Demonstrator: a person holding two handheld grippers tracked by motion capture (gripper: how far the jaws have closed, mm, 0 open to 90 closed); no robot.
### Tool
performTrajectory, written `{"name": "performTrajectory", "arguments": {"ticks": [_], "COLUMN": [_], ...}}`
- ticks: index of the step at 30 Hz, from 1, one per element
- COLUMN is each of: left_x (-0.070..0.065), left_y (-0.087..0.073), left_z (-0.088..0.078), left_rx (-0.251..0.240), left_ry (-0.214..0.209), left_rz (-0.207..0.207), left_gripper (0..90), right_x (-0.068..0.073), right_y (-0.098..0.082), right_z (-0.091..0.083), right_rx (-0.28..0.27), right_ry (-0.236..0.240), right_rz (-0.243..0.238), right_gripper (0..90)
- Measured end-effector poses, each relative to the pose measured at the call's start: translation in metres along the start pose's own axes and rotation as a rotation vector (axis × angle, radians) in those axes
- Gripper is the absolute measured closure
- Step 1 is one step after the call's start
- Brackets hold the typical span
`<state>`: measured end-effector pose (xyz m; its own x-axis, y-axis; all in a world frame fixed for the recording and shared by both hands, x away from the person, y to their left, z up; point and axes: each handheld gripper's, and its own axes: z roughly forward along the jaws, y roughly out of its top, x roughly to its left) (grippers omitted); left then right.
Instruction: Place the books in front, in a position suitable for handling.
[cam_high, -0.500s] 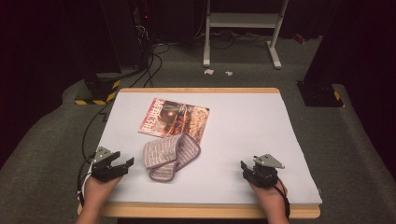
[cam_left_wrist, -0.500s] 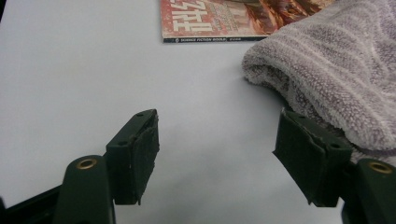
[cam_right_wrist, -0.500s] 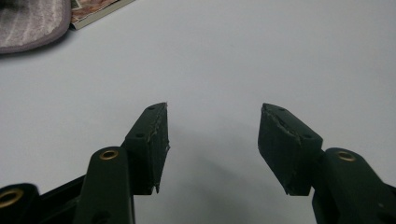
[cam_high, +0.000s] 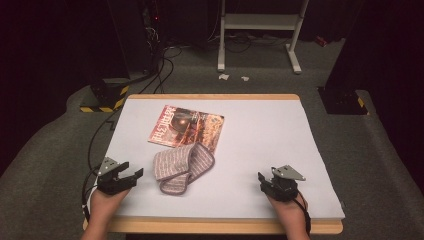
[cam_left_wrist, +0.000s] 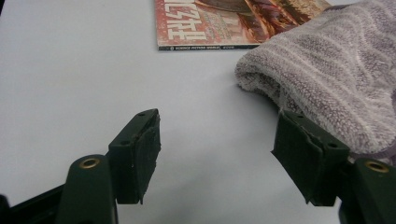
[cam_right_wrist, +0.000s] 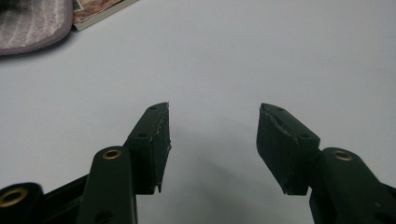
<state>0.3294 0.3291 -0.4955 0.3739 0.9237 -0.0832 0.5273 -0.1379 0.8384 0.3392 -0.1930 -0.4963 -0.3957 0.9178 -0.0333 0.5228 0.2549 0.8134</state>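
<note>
From above, the towel (cam_high: 182, 167) lay folded on the table (cam_high: 260, 150), its far edge overlapping the near edge of the magazine (cam_high: 186, 126). The left gripper (cam_high: 131, 176) sat at the near left, just beside the towel but apart from it, held by the left hand (cam_high: 106, 200). The right gripper (cam_high: 262, 180) rested at the near right, well apart from the towel, in the right hand (cam_high: 287, 207).

The left gripper view gave what the high view could not: both jaws stood wide with bare table between them, and the towel (cam_left_wrist: 336, 79) bulged just past the right-hand jaw, its ribbed pile plain; whether it touched that jaw was unclear. The magazine (cam_left_wrist: 224, 23) showed its printed spine edge beyond. The right gripper view likewise showed wide, empty jaws over bare table, with a towel (cam_right_wrist: 32, 23) corner and a magazine (cam_right_wrist: 100, 10) corner far off at the upper left.

Against the earlier frame, towel and magazine lay as before, and both grippers sat in much the same places, jaws open and empty.
</note>
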Motion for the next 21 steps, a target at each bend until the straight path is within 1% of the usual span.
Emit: {"name": "performTrajectory", "arguments": {"ticks": [5, 7, 9, 10, 12, 14, 15, 16, 17, 18, 20, 21], "left_x": [-0.001, -0.001, -0.002, -0.002, -0.004, -0.008, -0.012, -0.018, -0.018, -0.022, -0.027, -0.031], "left_y": [0.000, 0.000, 0.000, 0.001, 0.003, 0.007, 0.009, 0.013, 0.013, 0.015, 0.018, 0.021], "left_z": [0.000, 0.000, 0.000, -0.001, -0.002, -0.003, -0.002, 0.002, 0.002, 0.005, 0.012, 0.022], "left_rx": [-0.006, -0.023, -0.027, -0.035, -0.049, -0.068, -0.075, -0.073, -0.073, -0.076, -0.065, -0.046], "left_ry": [-0.010, -0.023, -0.030, -0.038, -0.052, -0.080, -0.096, -0.114, -0.114, -0.128, -0.137, -0.162], "left_rz": [0.003, 0.000, -0.002, -0.011, -0.015, -0.027, -0.034, -0.026, -0.026, -0.023, -0.020, -0.032], "left_gripper": [32.1, 32.1, 32.0, 32.0, 32.1, 32.0, 31.4, 29.8, 29.4, 29.4, 27.7, 26.1], "right_x": [0.001, 0.000, 0.000, 0.000, 0.000, 0.000, 0.001, 0.002, 0.002, 0.002, 0.004, 0.004], "right_y": [0.000, 0.000, 0.000, 0.000, 0.000, 0.000, 0.000, 0.000, 0.000, 0.000, 0.000, 0.000], "right_z": [0.000, -0.001, -0.001, -0.001, -0.001, -0.001, -0.001, -0.001, -0.001, -0.001, 0.000, 0.000], "right_rx": [0.001, -0.001, -0.002, -0.001, 0.000, -0.003, -0.003, -0.001, -0.001, -0.001, 0.000, 0.003], "right_ry": [-0.001, -0.001, -0.001, -0.001, -0.002, -0.001, -0.002, -0.001, -0.001, -0.001, 0.000, 0.002], "right_rz": [-0.001, 0.000, 0.001, 0.003, 0.005, -0.001, -0.001, -0.004, -0.004, -0.005, -0.009, -0.012], "right_gripper": [44.6, 44.7, 44.7, 44.7, 44.7, 44.7, 44.8, 44.7, 44.7, 44.7, 44.7, 44.8]}}
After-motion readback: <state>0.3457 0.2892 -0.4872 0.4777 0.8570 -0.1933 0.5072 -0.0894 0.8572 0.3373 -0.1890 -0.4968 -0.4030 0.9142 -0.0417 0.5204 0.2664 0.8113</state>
